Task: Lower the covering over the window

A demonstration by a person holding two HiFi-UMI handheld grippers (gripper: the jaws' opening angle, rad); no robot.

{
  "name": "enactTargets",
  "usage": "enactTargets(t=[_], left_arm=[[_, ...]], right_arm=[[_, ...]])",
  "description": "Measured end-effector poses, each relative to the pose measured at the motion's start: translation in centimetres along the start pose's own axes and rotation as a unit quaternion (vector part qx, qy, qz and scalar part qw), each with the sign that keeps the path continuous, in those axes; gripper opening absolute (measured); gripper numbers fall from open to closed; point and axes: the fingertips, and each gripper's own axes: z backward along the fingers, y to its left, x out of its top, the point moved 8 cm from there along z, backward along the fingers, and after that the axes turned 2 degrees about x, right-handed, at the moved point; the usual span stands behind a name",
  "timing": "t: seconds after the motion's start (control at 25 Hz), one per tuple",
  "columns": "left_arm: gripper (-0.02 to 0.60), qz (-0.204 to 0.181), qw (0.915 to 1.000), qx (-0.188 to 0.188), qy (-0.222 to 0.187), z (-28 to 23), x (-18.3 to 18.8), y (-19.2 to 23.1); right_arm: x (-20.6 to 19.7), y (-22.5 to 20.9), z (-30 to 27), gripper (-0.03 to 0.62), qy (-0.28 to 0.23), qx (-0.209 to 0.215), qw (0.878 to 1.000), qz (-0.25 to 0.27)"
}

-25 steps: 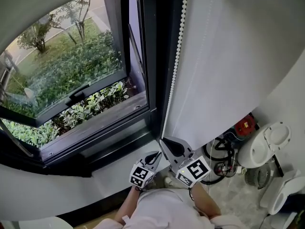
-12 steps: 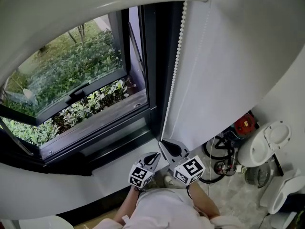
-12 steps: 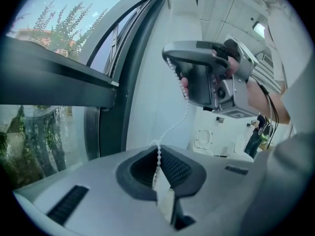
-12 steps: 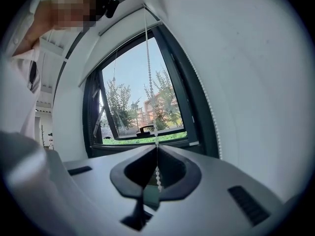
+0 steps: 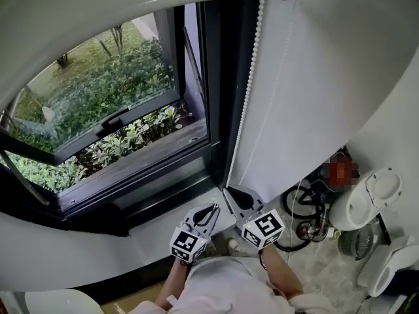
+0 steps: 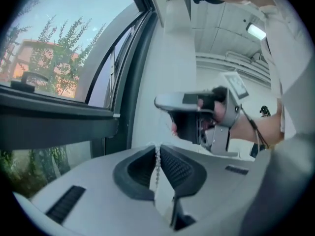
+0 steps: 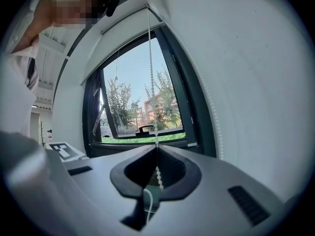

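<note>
While pinching bead chain [image 5: 252, 64] tight-shut in left gripper [image 5: 211, 209] and right gripper [image 5: 229, 191], drew blind [image 5: 78, 12] lower at upper left; much left to cover.

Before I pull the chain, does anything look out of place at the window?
Nothing looks damaged or tangled. The left gripper and right gripper are each shut on the bead chain, which hangs straight. Only oddity: the window sash stands tilted open below the blind; I can't tell whether it lies in the blind's path.
</note>
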Motion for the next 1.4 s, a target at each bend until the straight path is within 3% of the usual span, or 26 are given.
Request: enactTargets(t=[0.12, 0.28, 0.6, 0.88, 1.04, 1.2, 1.4], left_arm=[[0.038, -0.009, 0.9992, -0.001, -0.039, 1.3, 3.4, -0.4], [0.124, -0.025, 0.9963, -0.012, -0.082, 2.6, 8.0, -0.8], [0.124, -0.057, 0.9831, -0.015, -0.173, 3.4, 16.3, -0.6], [0.123, -0.074, 0.9719, -0.008, -0.224, 2.4, 21.9, -0.7], [0.12, -0.094, 0.97, -0.001, -0.224, 1.7, 23.3, -0.7], [0.03, -0.097, 0.9699, 0.003, -0.223, 1.4, 23.6, -1.1], [0.017, -0.098, 0.974, 0.003, -0.204, 1.3, 23.3, -1.3]], right_arm=[[0.0, 0.0, 0.0, 0.001, 0.0, 0.004, 1.0, 0.0], [0.0, 0.3, -0.1, 0.002, 0.002, 0.012, 1.0, 0.004], [0.0, 1.1, 0.1, 0.002, 0.007, 0.019, 1.0, 0.024], [-0.2, 2.7, 0.2, 0.0, 0.01, 0.028, 0.999, 0.036], [-0.1, 3.5, 0.4, 0.0, 0.011, 0.036, 0.998, 0.043], [-0.2, 3.9, 0.6, 0.0, 0.01, 0.04, 0.998, 0.043], [-0.5, 3.9, 0.4, 0.0, 0.024, 0.043, 0.998, 0.047]])
